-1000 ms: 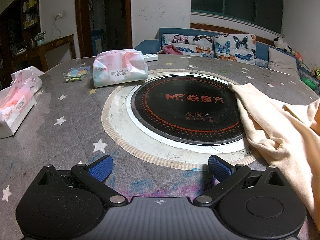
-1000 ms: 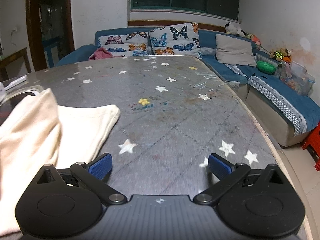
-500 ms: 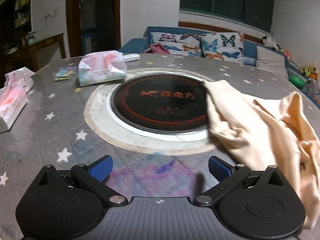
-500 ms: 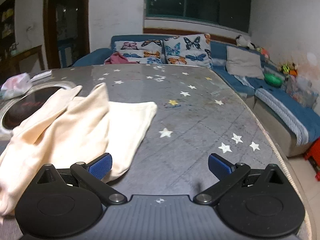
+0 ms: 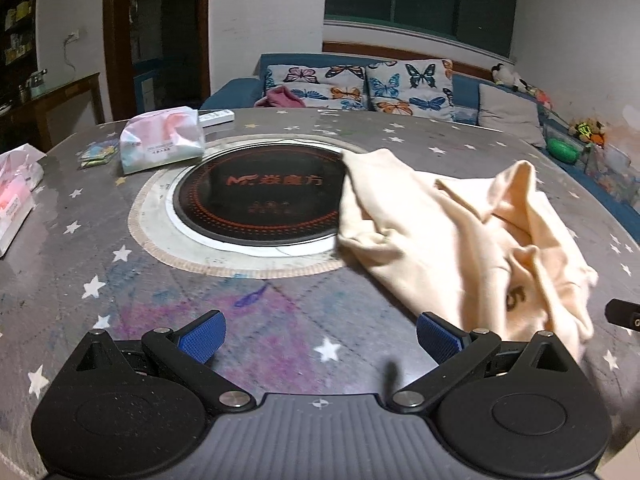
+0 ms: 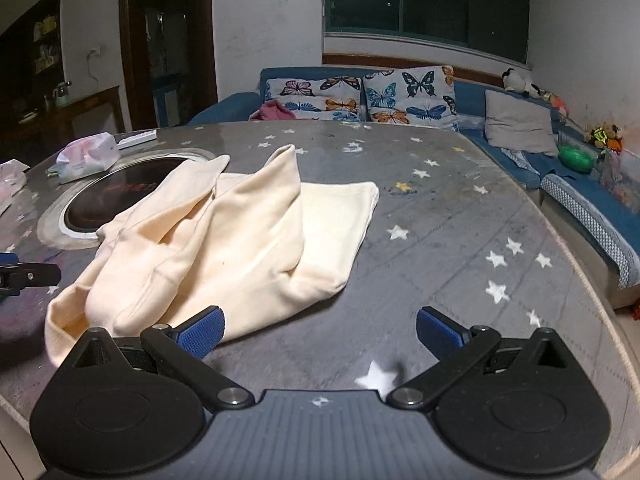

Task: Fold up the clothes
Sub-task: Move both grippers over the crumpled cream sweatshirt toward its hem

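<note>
A crumpled cream garment lies on the grey star-patterned round table, its left edge over the rim of the black induction hob. In the right wrist view the garment fills the left centre. My left gripper is open and empty, above the table with the garment just past its right finger. My right gripper is open and empty, with its left fingertip at the garment's near edge. The left gripper's tip shows at the right wrist view's left edge.
A tissue pack and a remote lie beyond the hob, another tissue pack at the left edge. A blue sofa with butterfly cushions stands behind the table. The table's right edge drops to the floor.
Both grippers have pulled back and risen, so more of the table and the whole garment now show. The garment lies in the same crumpled heap. Both stay open.
</note>
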Demonstrator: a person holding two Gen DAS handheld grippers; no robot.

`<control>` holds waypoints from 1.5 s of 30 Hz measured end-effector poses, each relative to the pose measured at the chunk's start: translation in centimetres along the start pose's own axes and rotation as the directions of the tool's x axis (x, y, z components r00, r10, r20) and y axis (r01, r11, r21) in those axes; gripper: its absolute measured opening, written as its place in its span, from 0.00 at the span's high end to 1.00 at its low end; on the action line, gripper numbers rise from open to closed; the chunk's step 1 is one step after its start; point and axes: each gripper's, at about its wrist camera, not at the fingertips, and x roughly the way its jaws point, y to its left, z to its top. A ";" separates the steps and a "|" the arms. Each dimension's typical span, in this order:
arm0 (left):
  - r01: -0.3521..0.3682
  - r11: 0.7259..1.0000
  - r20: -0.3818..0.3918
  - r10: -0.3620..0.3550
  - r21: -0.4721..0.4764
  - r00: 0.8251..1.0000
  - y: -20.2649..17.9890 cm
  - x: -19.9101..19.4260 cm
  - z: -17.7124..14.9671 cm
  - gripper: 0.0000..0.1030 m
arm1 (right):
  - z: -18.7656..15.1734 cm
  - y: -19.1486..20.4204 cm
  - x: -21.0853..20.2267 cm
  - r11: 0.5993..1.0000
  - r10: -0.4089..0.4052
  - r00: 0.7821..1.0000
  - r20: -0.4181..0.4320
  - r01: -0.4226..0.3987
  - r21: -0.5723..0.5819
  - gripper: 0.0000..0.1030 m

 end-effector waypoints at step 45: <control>0.031 0.997 -0.010 -0.031 0.066 0.999 -3.3 -1.1 -0.3 0.00 | -1.1 1.7 -1.8 0.999 0.037 0.999 -0.001 -0.037 -0.005 0.00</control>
